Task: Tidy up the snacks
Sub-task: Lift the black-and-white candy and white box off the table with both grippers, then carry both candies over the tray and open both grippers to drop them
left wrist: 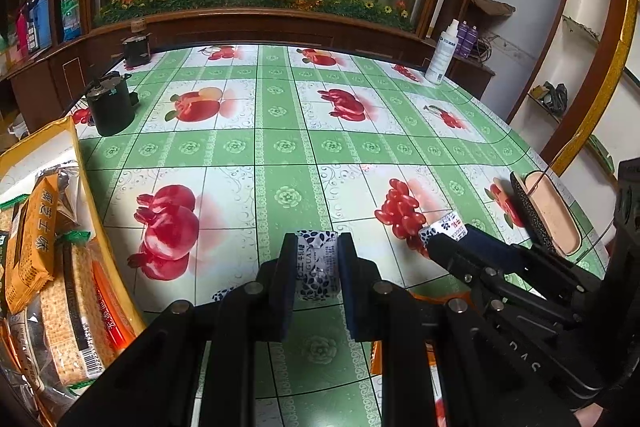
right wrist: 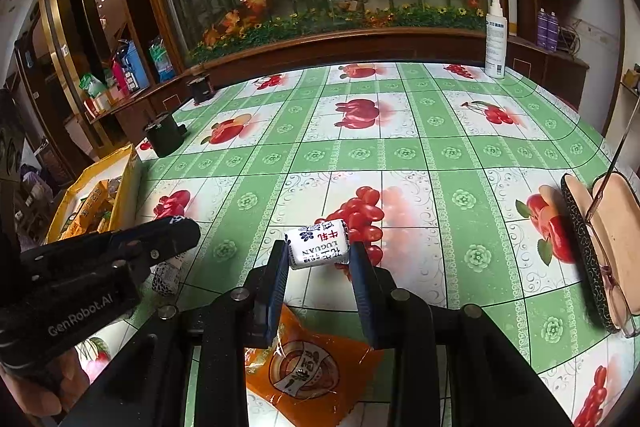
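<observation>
A table (right wrist: 404, 151) covered with a green-and-white fruit-patterned cloth is seen. At lower centre an orange snack packet (right wrist: 312, 371) is laid on it, at right an open glasses case (right wrist: 592, 247), at upper right a white spray bottle (right wrist: 496, 39), at left a yellow box of snacks (right wrist: 124, 183) and two dark containers (right wrist: 164, 135).

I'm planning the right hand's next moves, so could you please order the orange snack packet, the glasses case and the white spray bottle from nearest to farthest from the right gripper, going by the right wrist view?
From the right gripper:
1. Orange snack packet, just under the fingers, near edge.
2. Glasses case, lying open to the right.
3. White spray bottle, standing at the table's far right edge.
</observation>
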